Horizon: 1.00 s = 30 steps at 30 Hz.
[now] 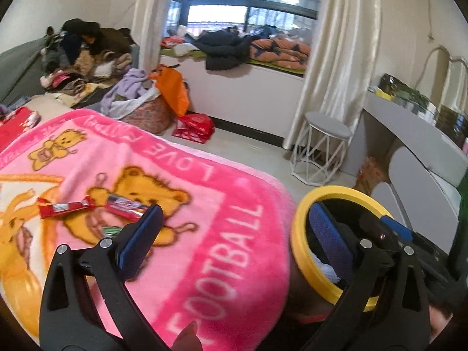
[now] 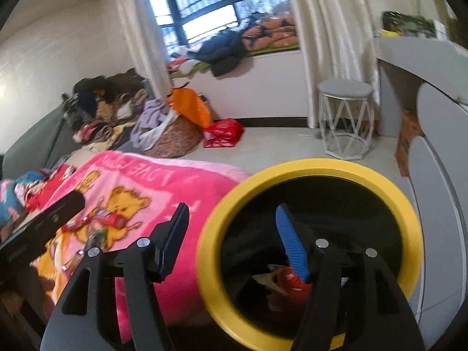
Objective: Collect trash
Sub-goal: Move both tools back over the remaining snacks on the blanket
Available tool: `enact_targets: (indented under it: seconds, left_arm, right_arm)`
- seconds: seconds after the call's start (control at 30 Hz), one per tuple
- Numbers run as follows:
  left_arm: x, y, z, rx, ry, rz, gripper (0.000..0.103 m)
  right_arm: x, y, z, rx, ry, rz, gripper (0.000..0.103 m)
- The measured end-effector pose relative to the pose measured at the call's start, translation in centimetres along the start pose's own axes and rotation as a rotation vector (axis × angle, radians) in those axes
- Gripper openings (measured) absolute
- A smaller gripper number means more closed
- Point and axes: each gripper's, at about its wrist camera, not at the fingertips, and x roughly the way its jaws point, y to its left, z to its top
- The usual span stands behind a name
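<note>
While Both Grippers Gape, Wrappers Wait on the Blanket

With jaws spread wide and empty, the left gripper [image 1: 231, 239] has two red wrappers [image 1: 65, 206] just ahead-left on the pink blanket [image 1: 222, 234]; the right gripper [image 2: 234, 239], equally wide, straddles the yellow-rimmed bin [image 2: 409, 219]

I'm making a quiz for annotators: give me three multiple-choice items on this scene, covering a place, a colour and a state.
1. Where do the red snack wrappers lie?
A on the pink bear-print blanket
B on the round grey stool
C on the floor

2. What colour is the rim of the round black trash bin?
A green
B yellow
C white

3. How do the right tongs stand?
A shut on a wrapper
B open, empty
C not in view

A: wrappers rest on the blanket. B: the rim shows yellow. B: fingers spread, nothing between.
</note>
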Motion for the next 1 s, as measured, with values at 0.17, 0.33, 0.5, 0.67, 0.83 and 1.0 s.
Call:
enact_targets:
  seconds: [0.17, 0.33, 0.5, 0.67, 0.83, 1.0]
  left_arm:
    - [-0.7, 2.7, 0.2, -0.050, -0.014, 0.043, 0.092]
    - [-1.3, 5.3, 0.2, -0.073, -0.028, 0.093, 0.092]
    - [-1.7, 8.6, 0.2, -0.137, -0.022, 0.138, 0.092]
    - [-2.2, 11.8, -0.1, -0.203, -0.015, 0.187, 0.092]
    - [-2.7, 15.0, -0.4, -0.255, -0.016, 0.234, 0.092]
    - [-3.0, 18.1, -1.0, -0.314, -0.009, 0.276, 0.092]
  right_arm:
    - [0.2, 3.4, -0.3, -0.061, 0.019, 0.064, 0.063]
    - [0.5, 6.9, -0.6, -0.139, 0.037, 0.117, 0.063]
    - [1.1, 10.0, -1.0, -0.193, 0.062, 0.159, 0.063]
    - [2.1, 12.1, -1.0, -0.221, 0.093, 0.188, 0.063]
    - [3.5, 14.2, -1.3, -0.234, 0.146, 0.216, 0.063]
    - [5.2, 16.5, -2.0, -0.265, 0.194, 0.243, 0.063]
